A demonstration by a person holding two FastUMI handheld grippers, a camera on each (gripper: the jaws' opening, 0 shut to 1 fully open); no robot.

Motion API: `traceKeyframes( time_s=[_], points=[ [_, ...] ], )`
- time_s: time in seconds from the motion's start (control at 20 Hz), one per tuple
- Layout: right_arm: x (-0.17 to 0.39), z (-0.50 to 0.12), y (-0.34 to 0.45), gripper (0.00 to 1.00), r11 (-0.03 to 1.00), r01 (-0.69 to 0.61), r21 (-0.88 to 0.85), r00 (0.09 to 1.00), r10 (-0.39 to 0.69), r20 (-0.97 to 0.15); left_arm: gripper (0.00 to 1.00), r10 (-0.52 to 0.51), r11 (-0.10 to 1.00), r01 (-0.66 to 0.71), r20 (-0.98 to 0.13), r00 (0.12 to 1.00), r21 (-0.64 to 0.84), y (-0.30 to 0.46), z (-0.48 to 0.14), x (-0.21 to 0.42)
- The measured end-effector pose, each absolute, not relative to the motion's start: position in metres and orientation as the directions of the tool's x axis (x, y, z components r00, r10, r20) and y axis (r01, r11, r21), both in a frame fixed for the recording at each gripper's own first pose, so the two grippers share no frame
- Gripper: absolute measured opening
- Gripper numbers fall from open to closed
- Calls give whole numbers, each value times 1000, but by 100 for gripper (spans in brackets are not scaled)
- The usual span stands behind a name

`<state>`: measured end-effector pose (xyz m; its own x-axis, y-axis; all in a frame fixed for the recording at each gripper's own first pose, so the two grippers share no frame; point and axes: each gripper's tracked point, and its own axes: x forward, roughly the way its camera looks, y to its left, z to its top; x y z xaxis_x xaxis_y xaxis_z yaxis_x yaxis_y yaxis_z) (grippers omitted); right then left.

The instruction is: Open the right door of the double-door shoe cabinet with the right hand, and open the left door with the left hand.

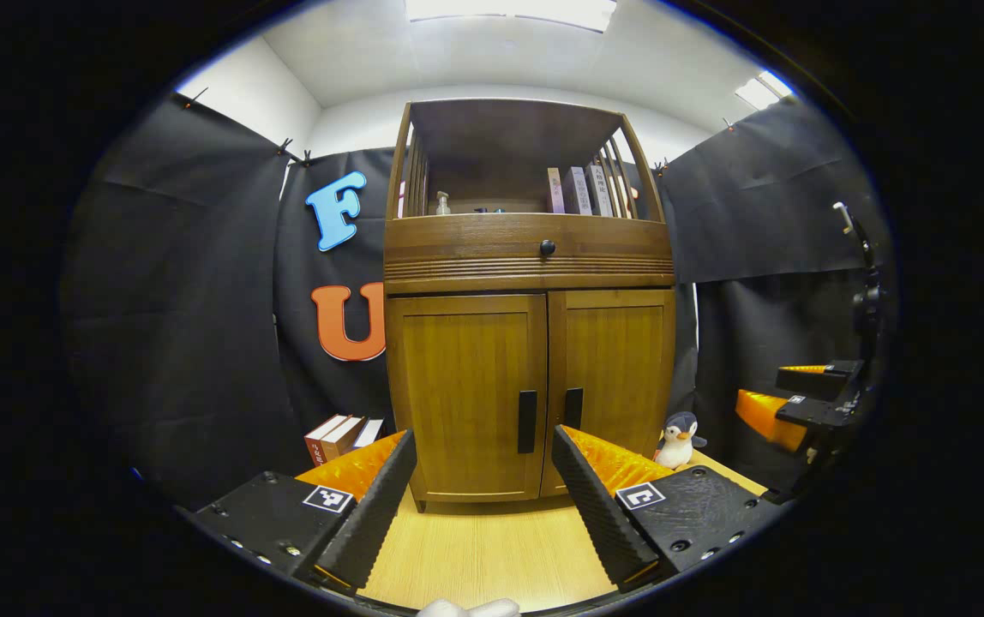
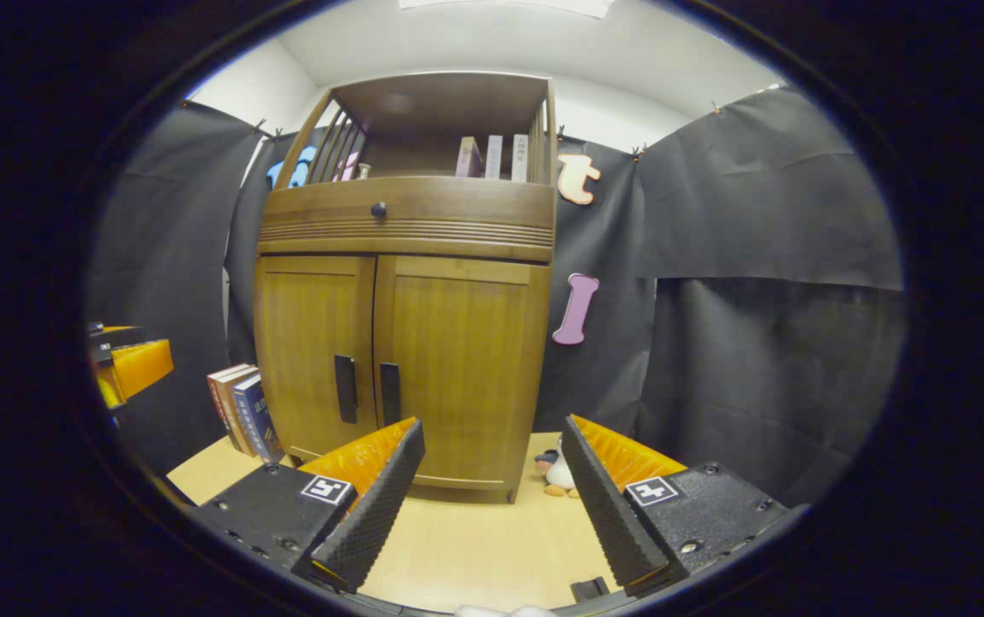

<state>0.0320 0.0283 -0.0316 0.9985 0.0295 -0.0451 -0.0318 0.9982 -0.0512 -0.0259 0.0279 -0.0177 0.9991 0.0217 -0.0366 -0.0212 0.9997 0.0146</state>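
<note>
Both grippers, left gripper (image 1: 483,480) and right gripper (image 2: 492,471), hover spread before closed cabinet (image 1: 531,386).

I'm holding my right gripper (image 2: 488,480) spread wide, well short of the shoe cabinet (image 2: 402,343); both doors are sitting closed (handles side by side); a penguin toy (image 2: 557,472) is resting beside its base.

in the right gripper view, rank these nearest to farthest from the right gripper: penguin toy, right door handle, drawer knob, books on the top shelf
From the right gripper:
1. Penguin toy, on the floor by the cabinet's right foot, just beyond the fingers.
2. Right door handle, low near the doors' meeting edge.
3. Drawer knob, higher, on the drawer front.
4. Books on the top shelf, highest and set back.
</note>
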Motion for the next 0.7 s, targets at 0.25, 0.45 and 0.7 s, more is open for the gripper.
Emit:
traceKeyframes(
  time_s=[0.25, 0.45, 0.7],
  points=[
    [92, -49, 65, 100, 994, -95, -61, 994, 92, -54, 96, 59, 998, -59, -51, 997, -1, 39, -13, -25],
    [150, -71, 98, 100, 986, -153, -68, 985, 147, -88, 95, 105, 995, -105, -44, 994, 1, 53, -9, -27],
    [204, -96, 131, 100, 976, -218, -29, 966, 211, -147, 100, 193, 981, -192, -58, 979, 17, 68, -8, -33]
  ],
)
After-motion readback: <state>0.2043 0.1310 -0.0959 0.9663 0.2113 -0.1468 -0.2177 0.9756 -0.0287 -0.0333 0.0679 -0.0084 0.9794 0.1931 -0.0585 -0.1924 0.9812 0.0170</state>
